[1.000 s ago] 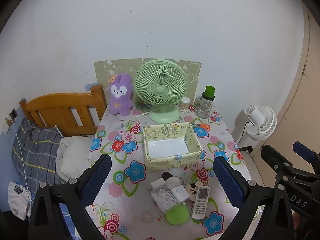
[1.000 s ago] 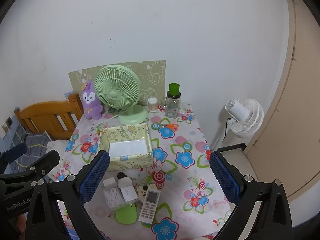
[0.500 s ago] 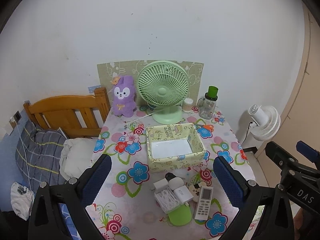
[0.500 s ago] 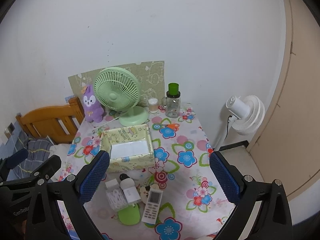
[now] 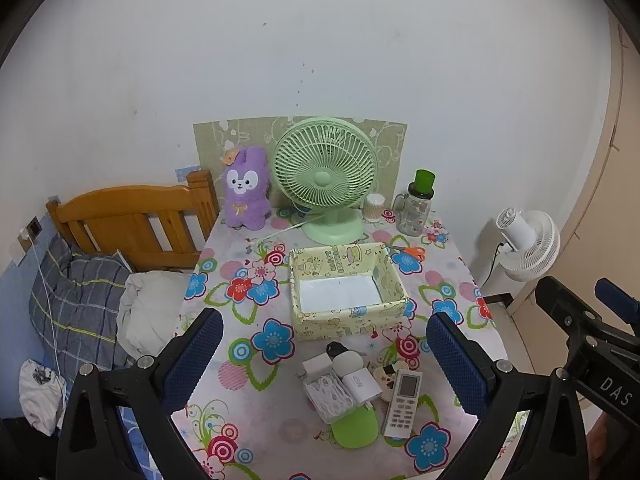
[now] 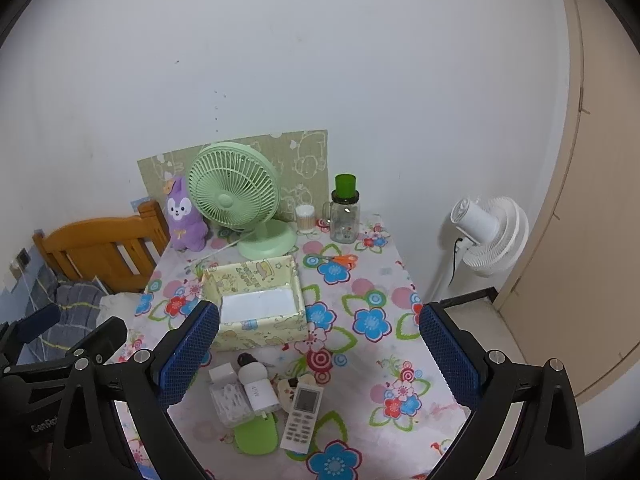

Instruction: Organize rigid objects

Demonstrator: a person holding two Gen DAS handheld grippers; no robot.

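An empty yellow-green patterned box (image 5: 346,290) (image 6: 256,304) stands mid-table. Near the front edge lies a cluster: a white remote (image 5: 403,402) (image 6: 302,416), a white charger (image 5: 362,388) (image 6: 260,394), a clear case of white cable (image 5: 329,394) (image 6: 229,402), a flat green oval object (image 5: 355,428) (image 6: 256,436) and a small black and white item (image 5: 346,360). My left gripper (image 5: 324,364) and right gripper (image 6: 318,358) are both open, empty, and held high above the table's front.
At the table's back stand a green desk fan (image 5: 326,172), a purple plush rabbit (image 5: 244,188), a green-lidded glass jar (image 5: 418,208) and a cotton-swab tub (image 5: 375,208). Orange scissors (image 5: 410,252) lie right of the box. A bed (image 5: 120,224) is left, a white floor fan (image 5: 526,242) right.
Both grippers have drifted slightly back and left, so the table shifts right in view. Jaws stay open. Nothing on the table has moved.
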